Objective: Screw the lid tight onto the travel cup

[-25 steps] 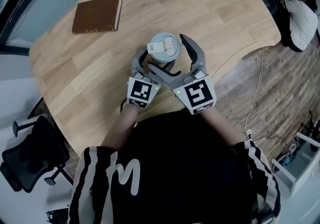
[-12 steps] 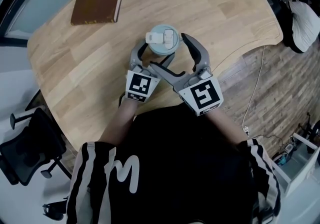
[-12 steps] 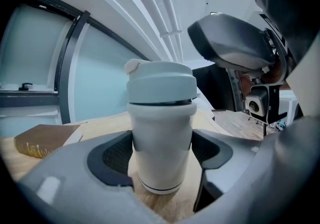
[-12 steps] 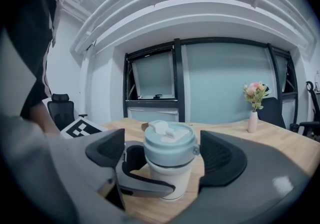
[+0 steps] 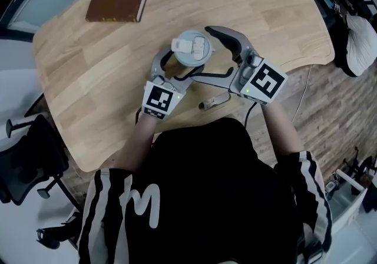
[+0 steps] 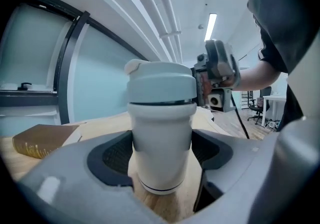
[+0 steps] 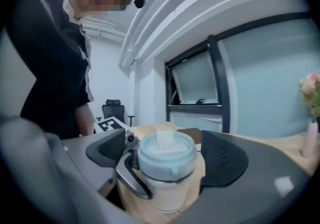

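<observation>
Two claws meet at the cup point(image 6: 161, 123), which stands upright on the tabletop point(image 5: 265, 9) near its front edge. Our left claw point(image 6: 162, 158) is clamped on the white body, below the lid point(image 5: 191, 48). Our right claw point(image 7: 165, 154) stands open around that pale blue lid, a gap at each pad. A brown book point(image 5: 118, 2) lies well apart, far left.

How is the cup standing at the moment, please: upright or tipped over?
Upright: the cup rests base-down on the table, its lid faces straight up, and the left gripper is shut on its body.
</observation>
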Demonstrator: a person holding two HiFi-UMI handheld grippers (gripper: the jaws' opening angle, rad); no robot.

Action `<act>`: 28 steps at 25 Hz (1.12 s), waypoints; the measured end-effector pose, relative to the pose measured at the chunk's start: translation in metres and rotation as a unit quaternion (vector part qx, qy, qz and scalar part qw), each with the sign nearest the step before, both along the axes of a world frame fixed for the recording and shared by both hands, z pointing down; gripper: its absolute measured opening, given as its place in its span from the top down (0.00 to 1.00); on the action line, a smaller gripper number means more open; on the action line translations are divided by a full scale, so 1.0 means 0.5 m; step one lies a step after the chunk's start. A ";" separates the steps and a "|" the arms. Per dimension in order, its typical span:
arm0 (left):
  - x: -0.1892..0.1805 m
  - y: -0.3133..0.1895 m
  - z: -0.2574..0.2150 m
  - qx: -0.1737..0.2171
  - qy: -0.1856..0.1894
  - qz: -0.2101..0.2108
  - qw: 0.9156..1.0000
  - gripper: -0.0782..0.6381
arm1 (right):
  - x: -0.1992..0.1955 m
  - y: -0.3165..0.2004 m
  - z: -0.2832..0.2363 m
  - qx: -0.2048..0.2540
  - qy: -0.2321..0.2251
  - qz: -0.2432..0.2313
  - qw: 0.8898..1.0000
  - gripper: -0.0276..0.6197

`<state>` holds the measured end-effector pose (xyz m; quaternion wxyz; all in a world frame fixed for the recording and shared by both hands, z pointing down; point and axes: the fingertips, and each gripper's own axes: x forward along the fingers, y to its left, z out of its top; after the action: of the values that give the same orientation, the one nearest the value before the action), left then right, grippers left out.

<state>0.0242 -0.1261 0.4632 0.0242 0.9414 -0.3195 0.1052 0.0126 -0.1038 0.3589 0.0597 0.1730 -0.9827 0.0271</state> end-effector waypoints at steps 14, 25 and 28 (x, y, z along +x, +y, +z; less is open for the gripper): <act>0.007 0.002 0.006 -0.010 -0.014 -0.026 0.999 0.37 | -0.055 0.007 0.041 0.024 0.061 -0.289 0.955 0.24; 0.005 0.006 0.007 -0.013 -0.032 -0.056 0.998 0.37 | -0.054 -0.003 0.034 0.035 0.054 -0.211 0.975 0.24; -0.001 0.005 0.007 -0.014 -0.034 -0.063 0.997 0.37 | -0.061 -0.010 0.035 0.031 0.054 -0.172 0.983 0.24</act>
<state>0.0235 -0.1238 0.4670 0.0332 0.9148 -0.3774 0.1401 -0.0180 -0.1090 0.3764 0.1109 0.0048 -0.9935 -0.0236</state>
